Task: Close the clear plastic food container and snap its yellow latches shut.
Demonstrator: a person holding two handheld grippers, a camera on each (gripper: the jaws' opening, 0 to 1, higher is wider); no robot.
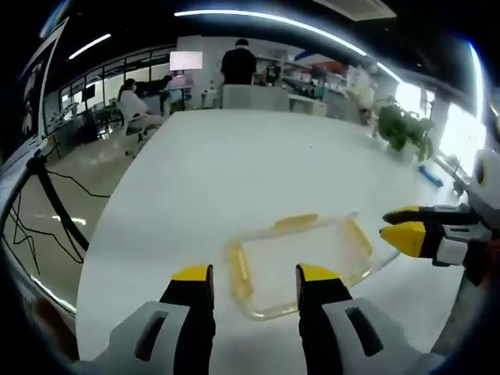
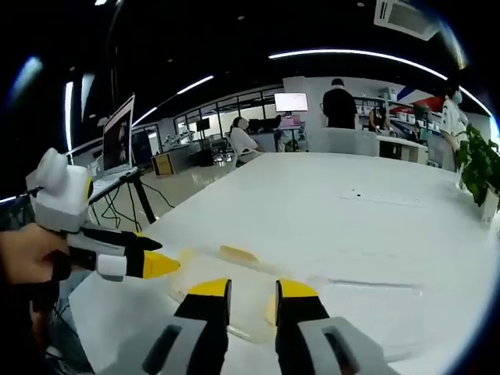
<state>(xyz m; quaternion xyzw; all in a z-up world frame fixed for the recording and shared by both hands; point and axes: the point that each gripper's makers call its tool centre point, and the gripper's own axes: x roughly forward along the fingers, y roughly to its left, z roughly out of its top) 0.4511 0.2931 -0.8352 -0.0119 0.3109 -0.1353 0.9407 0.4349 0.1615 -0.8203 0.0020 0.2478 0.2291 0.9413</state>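
My left gripper (image 1: 251,277) hovers with its jaws spread apart above the near edge of the clear plastic food container (image 1: 301,262), which lies on the white table (image 1: 226,164). My right gripper (image 2: 248,293) hangs over the container, jaws slightly parted, gripping nothing.

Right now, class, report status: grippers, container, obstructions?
Left gripper open, right gripper open, both empty. Clear container on white table, yellow latches unsnapped. Nothing in the way.
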